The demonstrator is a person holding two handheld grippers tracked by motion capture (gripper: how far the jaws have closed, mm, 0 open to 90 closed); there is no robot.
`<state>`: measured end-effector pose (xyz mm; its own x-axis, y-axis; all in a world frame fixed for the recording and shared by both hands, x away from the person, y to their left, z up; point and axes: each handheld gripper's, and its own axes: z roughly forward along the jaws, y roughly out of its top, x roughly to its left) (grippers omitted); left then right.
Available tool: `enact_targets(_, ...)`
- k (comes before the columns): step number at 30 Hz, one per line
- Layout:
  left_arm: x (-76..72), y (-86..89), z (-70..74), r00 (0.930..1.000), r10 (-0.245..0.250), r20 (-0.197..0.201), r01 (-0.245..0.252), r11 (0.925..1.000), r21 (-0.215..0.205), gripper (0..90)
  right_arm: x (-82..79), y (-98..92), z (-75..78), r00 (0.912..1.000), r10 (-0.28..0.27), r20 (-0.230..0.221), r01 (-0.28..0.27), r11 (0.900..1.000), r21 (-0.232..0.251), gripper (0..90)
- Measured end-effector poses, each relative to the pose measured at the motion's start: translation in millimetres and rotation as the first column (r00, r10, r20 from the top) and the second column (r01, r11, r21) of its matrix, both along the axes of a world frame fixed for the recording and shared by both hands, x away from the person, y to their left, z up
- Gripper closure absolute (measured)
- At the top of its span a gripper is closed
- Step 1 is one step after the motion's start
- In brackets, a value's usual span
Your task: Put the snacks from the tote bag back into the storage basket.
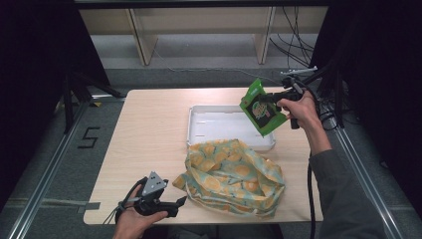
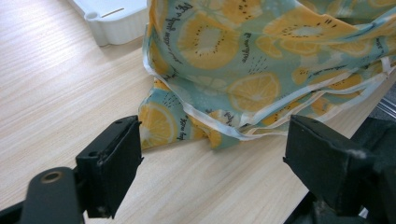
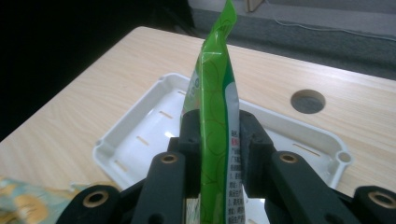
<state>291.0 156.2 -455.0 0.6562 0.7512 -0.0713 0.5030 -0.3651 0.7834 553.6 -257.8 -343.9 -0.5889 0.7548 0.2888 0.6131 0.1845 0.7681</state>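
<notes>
Now clamped edge-on between right gripper (image 3: 217, 135) pads: green snack pouch (image 3: 215, 93), above white tray (image 3: 140, 140); left gripper (image 2: 212, 163) wide before fruit-print bag (image 2: 261, 56).

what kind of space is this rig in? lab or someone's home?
Most likely a lab or recording bay, not a home: dark drapes on both sides, loose cables on the floor behind, and a bare wooden table with a taped floor number beside it. The person works with handheld grippers.

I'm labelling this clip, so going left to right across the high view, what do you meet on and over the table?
Left gripper → fruit-print cloth bag → green snack packet → right gripper, its jaws shut on the packet.
</notes>
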Motion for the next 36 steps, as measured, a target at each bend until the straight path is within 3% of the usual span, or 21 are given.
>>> enact_targets(4,-0.1,0.0,-0.1,1.0,-0.003,0.001,0.003,1.0,0.001,18.0,10.9,-1.3,-7.7,0.9993,-0.038,-0.001,0.038,0.999,-0.012,74.8)
enact_targets(8,-1.2,0.2,-0.5,0.9999,-0.009,0.004,0.009,1.0,0.002,17.9,19.5,-0.2,-14.6,0.9958,-0.083,-0.037,0.084,0.997,0.001,74.7)
enact_targets(11,-2.4,0.7,-0.6,1.0,-0.005,0.004,0.005,1.0,-0.008,17.8,27.6,-0.6,-20.6,0.9934,-0.112,-0.023,0.111,0.994,-0.018,74.7)
enact_targets(12,-2.5,0.9,-0.3,1.0,-0.005,0.004,0.005,1.0,-0.006,17.8,28.7,1.0,-22.1,0.9907,-0.127,-0.048,0.127,0.992,-0.005,74.7)
enact_targets(13,-2.8,2.1,0.0,0.9999,-0.012,0.004,0.012,0.9999,0.0,17.8,30.6,1.4,-24.5,0.9906,-0.131,-0.039,0.132,0.991,0.014,74.7)
enact_targets(16,-4.5,3.6,-0.2,0.9999,-0.011,0.007,0.011,0.9999,-0.004,17.8,36.8,0.9,-31.1,0.9884,-0.144,-0.049,0.143,0.99,-0.017,74.7)
enact_targets(18,-5.7,4.2,0.0,1.0,-0.003,0.009,0.004,0.9999,-0.013,17.7,38.6,4.0,-36.0,0.9821,-0.169,-0.082,0.171,0.985,0.018,74.7)
enact_targets(19,-5.8,5.6,0.8,1.0,-0.009,0.004,0.009,1.0,-0.003,17.7,41.0,2.4,-37.6,0.9841,-0.165,-0.065,0.164,0.986,-0.016,74.7)
enact_targets(20,-6.2,5.7,0.7,1.0,-0.003,0.004,0.003,1.0,-0.008,17.7,42.3,2.9,-39.5,0.9824,-0.172,-0.073,0.171,0.985,-0.02,74.7)
enact_targets(22,-6.6,5.8,0.2,1.0,-0.002,0.007,0.002,1.0,-0.008,17.6,45.6,4.3,-45.2,0.982,-0.175,-0.07,0.176,0.984,0.003,74.7)
enact_targets(23,-7.4,4.9,-0.4,0.9999,0.011,-0.004,-0.011,0.9998,-0.019,17.6,47.4,5.4,-47.9,0.9791,-0.191,-0.071,0.191,0.982,0.002,74.7)
enact_targets(24,-7.2,5.0,-0.3,1.0,0.002,-0.002,-0.002,0.9999,-0.013,17.7,46.9,6.1,-47.3,0.9732,-0.202,-0.109,0.203,0.979,-0.009,74.7)
enact_targets(25,-7.5,4.3,-0.3,1.0,0.004,-0.005,-0.004,0.9999,-0.015,17.6,49.6,4.7,-49.7,0.9767,-0.199,-0.08,0.197,0.98,-0.027,74.7)
enact_targets(26,-7.5,4.0,-0.4,1.0,0.003,-0.004,-0.003,0.9999,-0.017,17.7,50.3,6.5,-52.0,0.9725,-0.21,-0.1,0.212,0.977,0.009,74.7)
enact_targets(27,-7.3,4.1,-0.1,1.0,0.0,0.002,0.001,0.9999,-0.011,17.7,52.6,5.0,-54.0,0.9764,-0.206,-0.066,0.206,0.979,0.001,74.6)
enact_targets(28,-6.8,4.4,0.0,0.9999,-0.01,0.003,0.01,0.9999,-0.007,17.7,52.7,5.8,-54.3,0.9726,-0.218,-0.081,0.219,0.976,0.0,74.6)
enact_targets(29,-6.5,4.4,-0.6,0.9999,-0.01,0.004,0.01,0.9999,-0.009,17.7,54.9,4.3,-56.1,0.9765,-0.206,-0.065,0.206,0.979,0.002,74.6)
enact_targets(31,-6.4,3.7,-1.0,1.0,-0.004,0.002,0.004,0.9999,-0.015,17.6,55.1,4.4,-56.1,0.9693,-0.225,-0.098,0.226,0.974,-0.01,74.6)
enact_targets(33,-7.1,4.0,-0.3,1.0,-0.003,0.002,0.003,1.0,-0.006,17.6,58.1,2.2,-59.4,0.9715,-0.223,-0.081,0.223,0.975,0.0,74.5)
enact_targets(35,-7.1,4.0,-0.3,1.0,-0.004,0.003,0.004,1.0,-0.007,17.6,58.4,3.0,-60.0,0.9605,-0.251,-0.119,0.254,0.967,0.005,74.5)
enact_targets(36,-7.1,3.8,-0.4,1.0,-0.004,0.006,0.004,1.0,-0.006,17.6,59.9,-0.2,-61.7,0.9674,-0.235,-0.094,0.234,0.972,-0.022,74.5)
